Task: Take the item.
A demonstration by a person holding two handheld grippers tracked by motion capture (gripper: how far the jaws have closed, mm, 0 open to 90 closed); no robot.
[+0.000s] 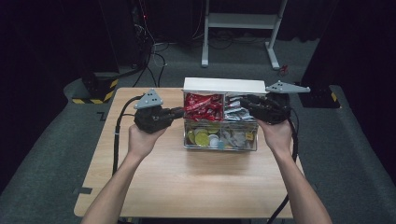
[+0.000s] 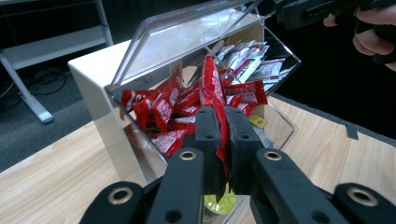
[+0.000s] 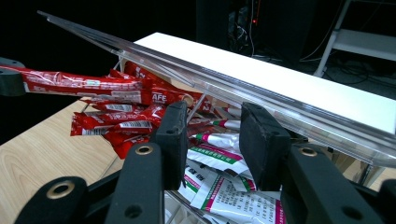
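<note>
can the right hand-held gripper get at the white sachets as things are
Probably yes: the clear lid is propped up, and the open right hand-held gripper already hangs just over the white sachets with nothing between.

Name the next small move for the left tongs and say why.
Probably draw the left tongs back out of the clear box: they are shut on a red sachet that is lifted above the pile, and the lid is tipped up, leaving the way clear.

Glossy clear plastic box, matt wooden table.
</note>
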